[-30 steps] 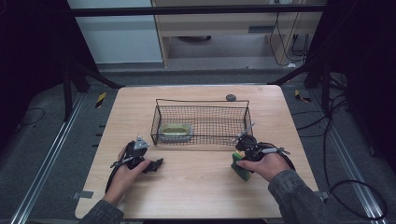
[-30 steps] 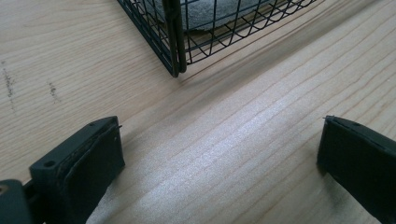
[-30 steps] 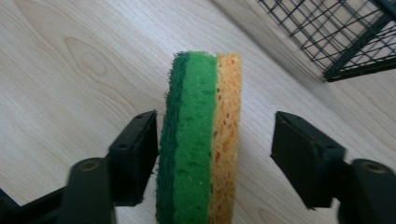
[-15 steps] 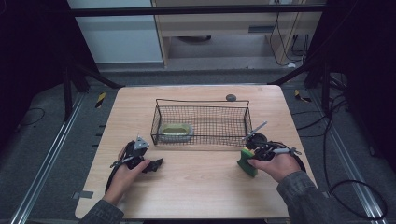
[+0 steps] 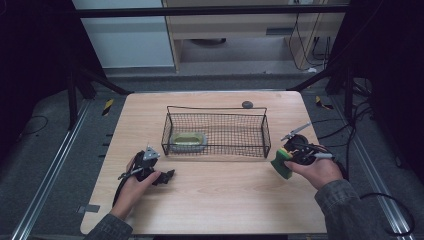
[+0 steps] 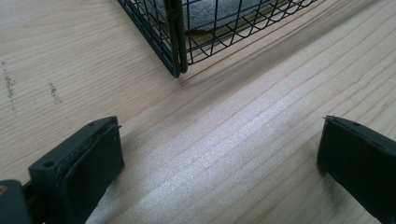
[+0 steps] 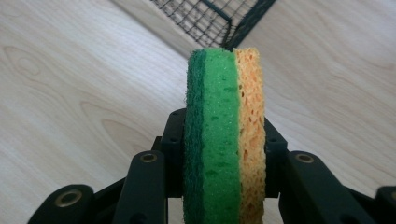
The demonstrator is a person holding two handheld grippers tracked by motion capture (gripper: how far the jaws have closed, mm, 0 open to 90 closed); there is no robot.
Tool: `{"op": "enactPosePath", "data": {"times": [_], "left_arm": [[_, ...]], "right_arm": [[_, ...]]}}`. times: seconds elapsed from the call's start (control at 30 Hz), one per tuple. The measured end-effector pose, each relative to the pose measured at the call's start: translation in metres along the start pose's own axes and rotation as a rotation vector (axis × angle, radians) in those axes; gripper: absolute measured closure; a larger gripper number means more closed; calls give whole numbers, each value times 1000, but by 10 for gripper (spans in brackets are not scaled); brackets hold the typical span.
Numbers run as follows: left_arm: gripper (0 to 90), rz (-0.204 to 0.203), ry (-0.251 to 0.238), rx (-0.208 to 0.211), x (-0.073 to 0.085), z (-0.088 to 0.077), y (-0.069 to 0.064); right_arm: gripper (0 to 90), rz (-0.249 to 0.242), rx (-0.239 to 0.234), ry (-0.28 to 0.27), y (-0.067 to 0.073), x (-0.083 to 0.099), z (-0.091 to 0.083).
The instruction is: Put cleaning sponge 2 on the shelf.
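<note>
- Nearest the viewer, two forearms in grey sleeves come in from the table's (image 5: 210, 200) near edge, each hand holding a two-jaw gripper.
- The left gripper (image 5: 167, 176) rests low on the pale wood near the front left; in the left gripper view its two black jaws stand spread wide with bare wood between them — nothing is held.
- The right gripper (image 5: 286, 159) is at the front right, lifted just above the tabletop. Its jaws are clamped on a sponge (image 7: 224, 135), having just closed on it; the sponge stands on edge between the pads.
- The sponge has three layers side by side — a dark green scouring face, a bright green middle, and a yellow-orange porous layer. In the high view it shows as a small green block (image 5: 281, 163) just off the basket's right front corner, not touching it.
- Beyond the hands, in the middle of the table, sits a black wire basket (image 5: 215, 150), rectangular and open at the top.
- Inside the basket, at its left end, lies a second sponge-like pad (image 5: 188, 141), yellow-green with a grey rim, flat on the mesh floor.
- Farther back, just behind the basket's rear rim, a small dark round object (image 5: 247, 104) sits on the wood; it is too small to tell what it is.
</note>
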State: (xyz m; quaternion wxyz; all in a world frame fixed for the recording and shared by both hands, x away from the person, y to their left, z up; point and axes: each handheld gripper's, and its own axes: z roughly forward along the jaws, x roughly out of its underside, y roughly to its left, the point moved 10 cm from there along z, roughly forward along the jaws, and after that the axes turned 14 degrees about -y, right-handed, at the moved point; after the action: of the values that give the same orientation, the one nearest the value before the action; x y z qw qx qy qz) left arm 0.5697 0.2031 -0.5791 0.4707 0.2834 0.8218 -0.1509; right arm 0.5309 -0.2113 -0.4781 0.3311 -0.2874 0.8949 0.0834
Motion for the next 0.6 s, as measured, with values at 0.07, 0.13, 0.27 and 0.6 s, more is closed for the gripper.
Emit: {"op": "enactPosePath", "data": {"times": [0.07, 0.13, 0.27, 0.6], "left_arm": [[0, 0, 0, 0, 0, 0, 0], [0, 0, 0, 0, 0, 0, 0], [0, 0, 1, 0, 0, 0, 0], [0, -3, -3, -1, 0, 0, 0]], "right_arm": [[640, 0, 12, -2, -7, -3, -2], [640, 3, 26, -9, -13, -8, -5], [641, 2, 46, -25, -23, -17, -8], [641, -33, 105, -77, -45, -61, -21]]}}
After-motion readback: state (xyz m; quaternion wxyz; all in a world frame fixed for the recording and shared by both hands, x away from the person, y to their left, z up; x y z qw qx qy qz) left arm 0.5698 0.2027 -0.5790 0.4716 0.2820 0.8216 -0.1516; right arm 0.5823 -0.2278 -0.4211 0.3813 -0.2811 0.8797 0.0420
